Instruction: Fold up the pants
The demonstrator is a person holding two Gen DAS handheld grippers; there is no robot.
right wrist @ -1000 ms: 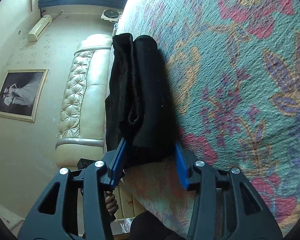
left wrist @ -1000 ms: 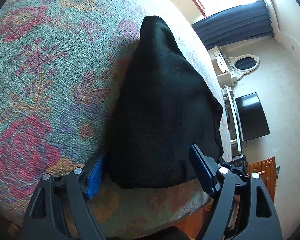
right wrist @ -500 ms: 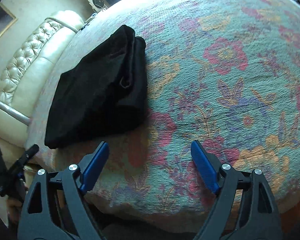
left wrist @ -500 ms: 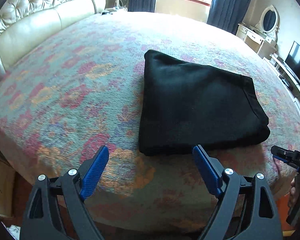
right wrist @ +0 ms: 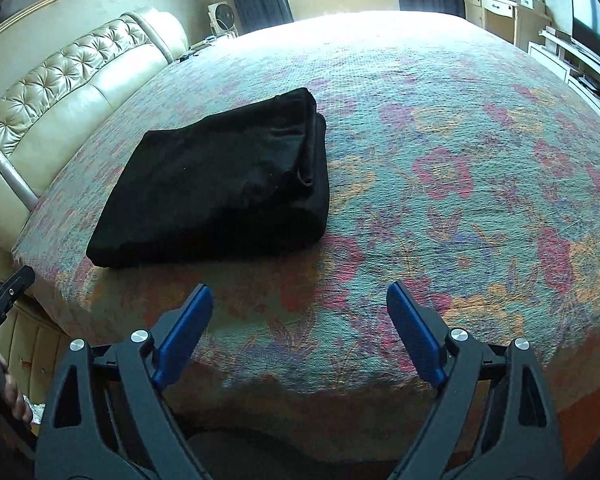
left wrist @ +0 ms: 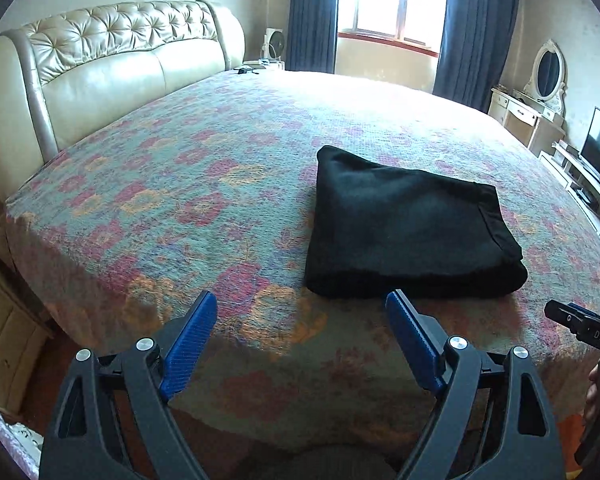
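On the flowered bedspread [left wrist: 204,184], black pants [left wrist: 404,224] folded into a soft thick square, my left gripper [left wrist: 300,340] spread empty, my right gripper [right wrist: 300,332] opening, nothing between, tufted headboard [left wrist: 116,64] behind

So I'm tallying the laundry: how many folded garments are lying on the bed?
1. The folded black pants lie on the floral bedspread near the bed's front edge, ahead of both hand-held grippers. Nothing else is on the visible bedspread apart from small items by the far corner.
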